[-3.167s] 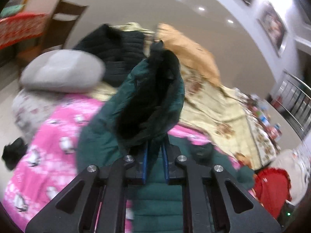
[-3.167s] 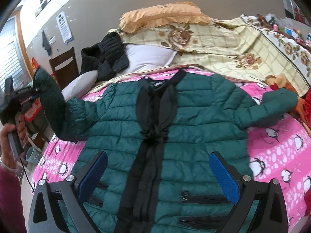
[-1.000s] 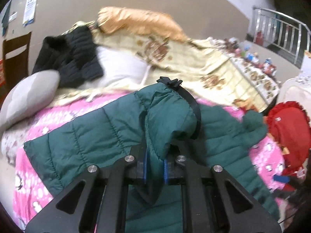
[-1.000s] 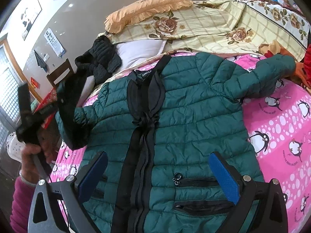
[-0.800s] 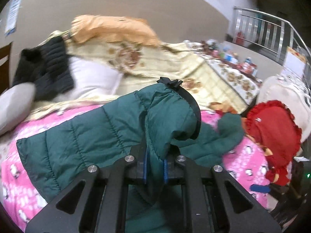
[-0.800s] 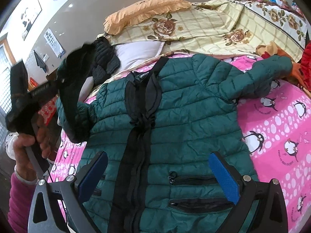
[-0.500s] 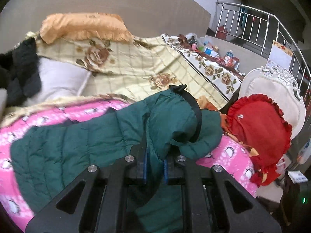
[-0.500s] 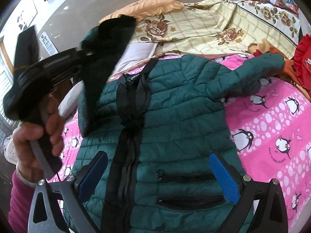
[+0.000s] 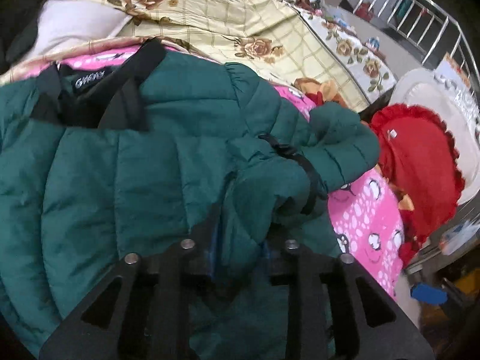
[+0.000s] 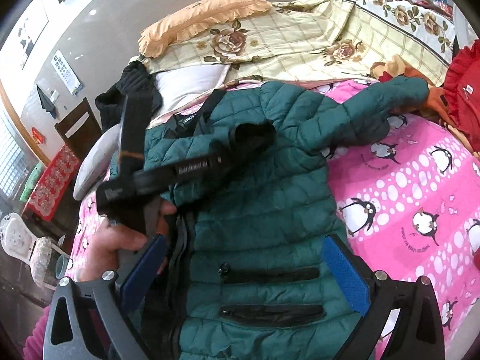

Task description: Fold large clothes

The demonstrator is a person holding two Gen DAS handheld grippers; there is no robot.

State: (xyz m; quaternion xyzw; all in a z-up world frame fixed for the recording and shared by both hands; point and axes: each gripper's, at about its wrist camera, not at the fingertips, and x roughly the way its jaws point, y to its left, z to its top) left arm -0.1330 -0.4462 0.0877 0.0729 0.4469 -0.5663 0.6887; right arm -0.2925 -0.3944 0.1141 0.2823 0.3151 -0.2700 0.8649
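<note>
On the pink blanket [image 10: 420, 180] lies the green jacket [image 10: 270, 204], its left sleeve [image 9: 264, 186] pinched in the left gripper [image 9: 240, 240] over the chest, while the right gripper [image 10: 243, 273] hovers wide open above the hem.

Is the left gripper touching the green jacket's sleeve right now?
Touching. In the left wrist view the left gripper is closed on the sleeve cuff, green fabric pinched between its pads.
</note>
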